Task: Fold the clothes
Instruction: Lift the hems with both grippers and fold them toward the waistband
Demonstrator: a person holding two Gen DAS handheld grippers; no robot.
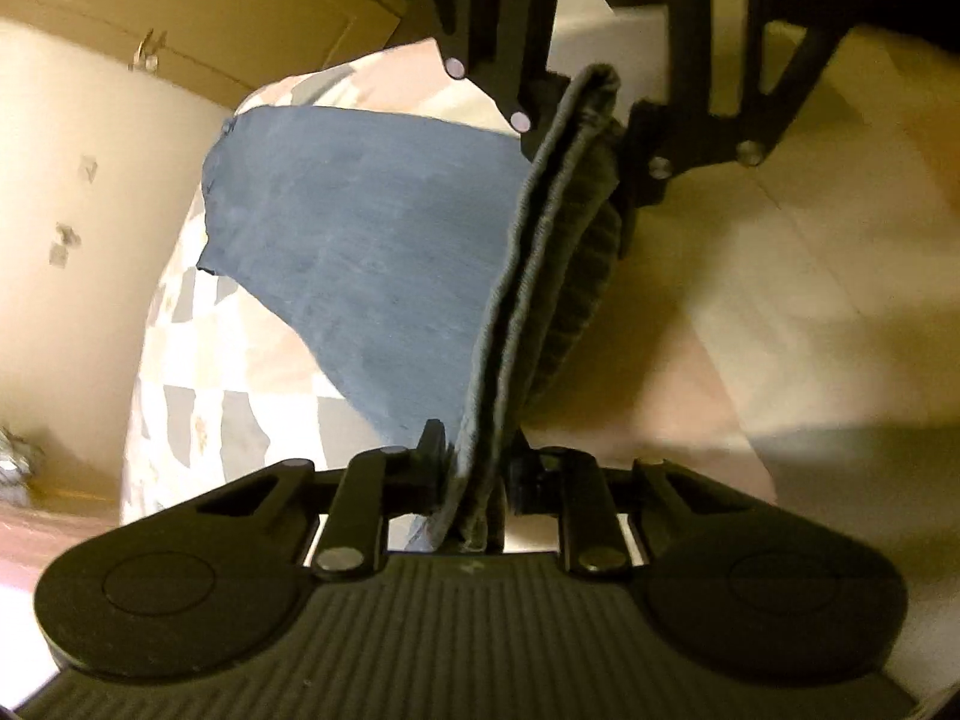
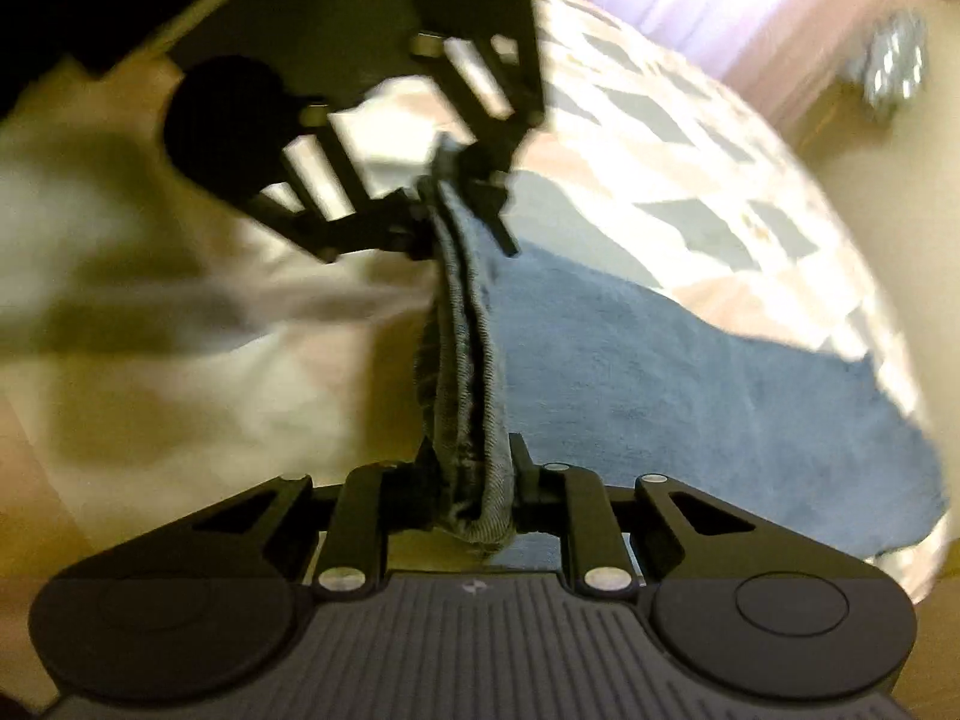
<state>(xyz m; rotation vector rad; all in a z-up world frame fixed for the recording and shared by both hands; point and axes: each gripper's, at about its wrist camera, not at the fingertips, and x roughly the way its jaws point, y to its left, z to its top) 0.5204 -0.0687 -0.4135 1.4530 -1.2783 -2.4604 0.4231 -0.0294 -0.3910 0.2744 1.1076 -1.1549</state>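
A: Jeans, blue denim, held up by both grippers along one thick folded hem edge. Rest of the cloth drapes down onto the bed cover.

B: Left gripper state?

A: Pressed together on the denim edge. In the left wrist view the edge runs from lower centre of the frame up to upper centre, where the right gripper clamps the far end.

B: And from the right wrist view?

A: Same thing mirrored. Right gripper pinches the doubled hem at lower centre, jaws tight on it. Hem strip goes up the middle to the left gripper at upper centre, also closed on the cloth. That frame is blurred, so fine detail is lost.

B: Where is the body of the jeans?

A: Right half of the right wrist frame, hanging off the held edge and lying over the bed cover, a pale patchwork with grey patches. In the left wrist view it fills centre left.

B: Anything else in the room?

A: Wooden door with a handle, upper left of the left wrist frame. Cream wall below it, with a few small marks. Pale floor on the right side. Something shiny at upper right of the right wrist frame, too blurred to name.

B: Is the edge taut?

A: Roughly straight between the two grippers, slightly bowed.
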